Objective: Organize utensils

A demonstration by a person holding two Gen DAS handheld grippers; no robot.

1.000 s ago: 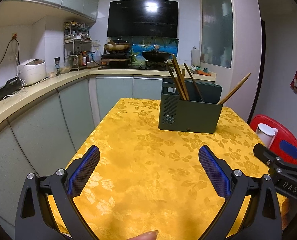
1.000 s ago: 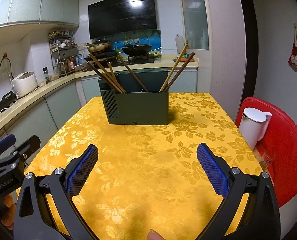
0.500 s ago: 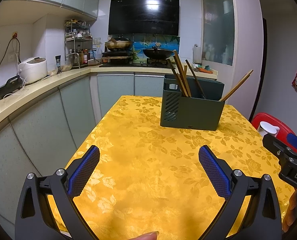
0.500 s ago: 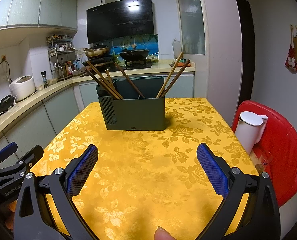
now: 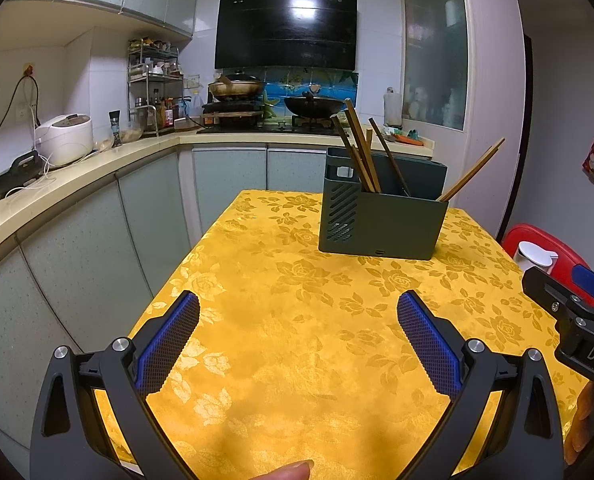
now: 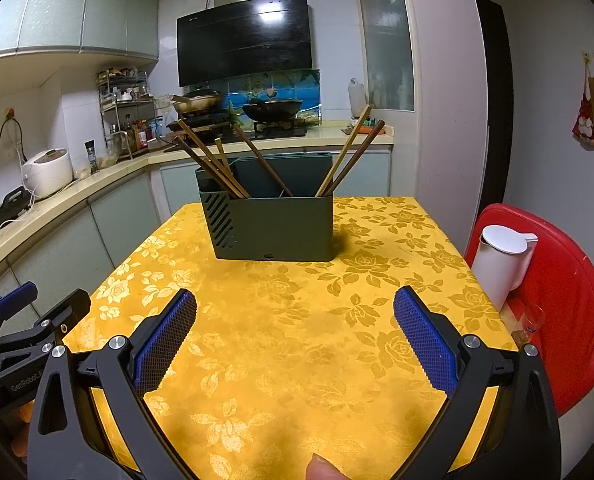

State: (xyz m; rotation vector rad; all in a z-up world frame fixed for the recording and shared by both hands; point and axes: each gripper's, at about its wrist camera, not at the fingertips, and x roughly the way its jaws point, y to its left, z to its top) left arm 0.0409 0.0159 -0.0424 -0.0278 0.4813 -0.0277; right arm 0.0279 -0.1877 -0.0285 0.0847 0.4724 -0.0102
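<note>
Since the earlier frame both views have drawn back slightly from the utensil holder (image 5: pixel 381 222), which now sits a little farther up each picture; the chopsticks (image 5: pixel 361 152) in it have not shifted. Left tongs (image 5: pixel 297 344): spread wide, holding nothing, poised over the near part of the desk (image 5: pixel 297 280) with its yellow floral cloth; holder at 1 o'clock in this view, well apart. Right tongs (image 6: pixel 295 338): spread wide, holding nothing; holder (image 6: pixel 273 224) at 12 o'clock, well apart. Holder: dark green, upright, on the far half of the desk (image 6: pixel 281 320); one group of chopsticks (image 6: pixel 213 164) leans toward 11 o'clock, a pair (image 6: pixel 349 152) toward 1 o'clock. White kettle (image 6: pixel 503 260) on a red stool (image 6: pixel 569 300) at 3 o'clock, just beside the desk edge.
</note>
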